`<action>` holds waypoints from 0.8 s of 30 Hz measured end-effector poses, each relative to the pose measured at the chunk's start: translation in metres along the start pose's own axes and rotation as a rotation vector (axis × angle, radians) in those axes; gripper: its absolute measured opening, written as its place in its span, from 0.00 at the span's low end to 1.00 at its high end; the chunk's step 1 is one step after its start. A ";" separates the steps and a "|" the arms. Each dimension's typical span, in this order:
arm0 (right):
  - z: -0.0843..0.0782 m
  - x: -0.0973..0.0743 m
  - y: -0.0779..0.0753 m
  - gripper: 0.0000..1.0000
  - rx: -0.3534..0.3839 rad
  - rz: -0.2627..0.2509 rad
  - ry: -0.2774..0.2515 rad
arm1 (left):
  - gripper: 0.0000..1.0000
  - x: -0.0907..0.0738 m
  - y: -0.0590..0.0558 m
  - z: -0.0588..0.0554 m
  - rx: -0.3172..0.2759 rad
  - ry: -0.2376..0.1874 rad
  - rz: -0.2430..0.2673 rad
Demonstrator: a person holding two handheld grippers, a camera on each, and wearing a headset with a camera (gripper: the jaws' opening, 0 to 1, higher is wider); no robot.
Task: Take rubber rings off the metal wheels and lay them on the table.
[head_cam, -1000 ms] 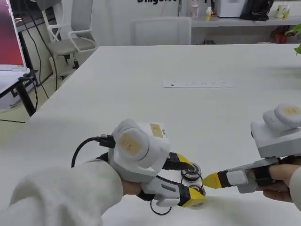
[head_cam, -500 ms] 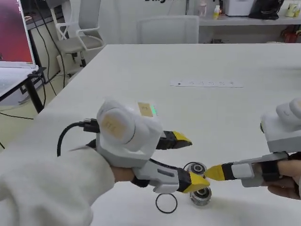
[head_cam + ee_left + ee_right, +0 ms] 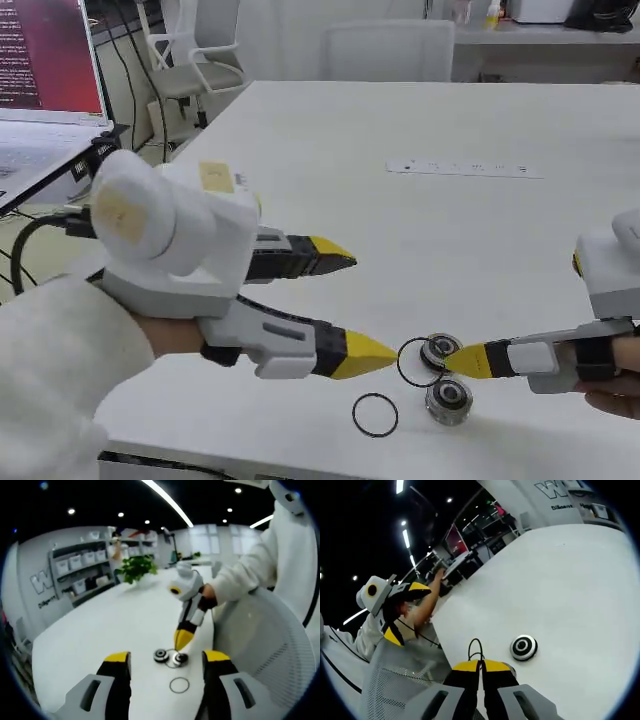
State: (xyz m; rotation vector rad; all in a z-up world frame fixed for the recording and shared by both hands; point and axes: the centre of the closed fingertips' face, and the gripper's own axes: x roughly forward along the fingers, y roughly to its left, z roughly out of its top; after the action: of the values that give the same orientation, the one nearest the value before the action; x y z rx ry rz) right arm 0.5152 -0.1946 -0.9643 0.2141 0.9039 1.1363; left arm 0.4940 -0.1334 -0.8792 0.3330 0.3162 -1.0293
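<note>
1. The right gripper (image 3: 462, 360) reaches in from the right. Its jaws are pressed together on the edge of a rubber ring (image 3: 414, 362). In the right gripper view the closed tips pinch a thin black loop that sticks out straight ahead of them.
2. The held ring extends to the left of those tips, along the gripper's own line. Its right edge overlaps the far wheel (image 3: 440, 349), which sits right at the tips. I cannot tell whether the ring has cleared that wheel or is hooked on its rim.
3. The near wheel (image 3: 448, 398) lies just to the near side of the right gripper's tips, close beside the far wheel. Whether it carries a ring is too small to tell.
4. A loose ring (image 3: 375, 414) lies flat on the table (image 3: 450, 240), just left of the near wheel and apart from it.
5. The left gripper (image 3: 362, 306) is spread wide and holds nothing. It hangs above the table to the left of the wheels, with its jaws pointing right toward them. Its lower tip is near the held ring but not touching it.
6. Only the right gripper has the ring, so laying it down likely falls to that gripper. Bare table lies to the left of the wheels, the way the ring already points. The near-left spot is taken by the loose ring.
</note>
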 end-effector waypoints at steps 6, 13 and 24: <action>-0.001 0.005 0.004 0.00 0.022 0.008 -0.009 | 0.60 -0.010 -0.011 -0.028 -0.066 0.028 0.025; -0.008 0.015 0.012 0.00 0.028 0.024 0.015 | 0.59 -0.003 -0.020 -0.042 -0.088 0.055 0.031; -0.021 0.028 0.012 0.00 -0.023 -0.023 0.077 | 0.62 -0.003 -0.018 -0.046 -0.109 0.056 0.055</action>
State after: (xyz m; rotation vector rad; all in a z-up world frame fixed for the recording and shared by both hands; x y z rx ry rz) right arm 0.4952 -0.1708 -0.9852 0.1416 0.9581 1.1399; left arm 0.4722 -0.1208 -0.9216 0.2709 0.4104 -0.9458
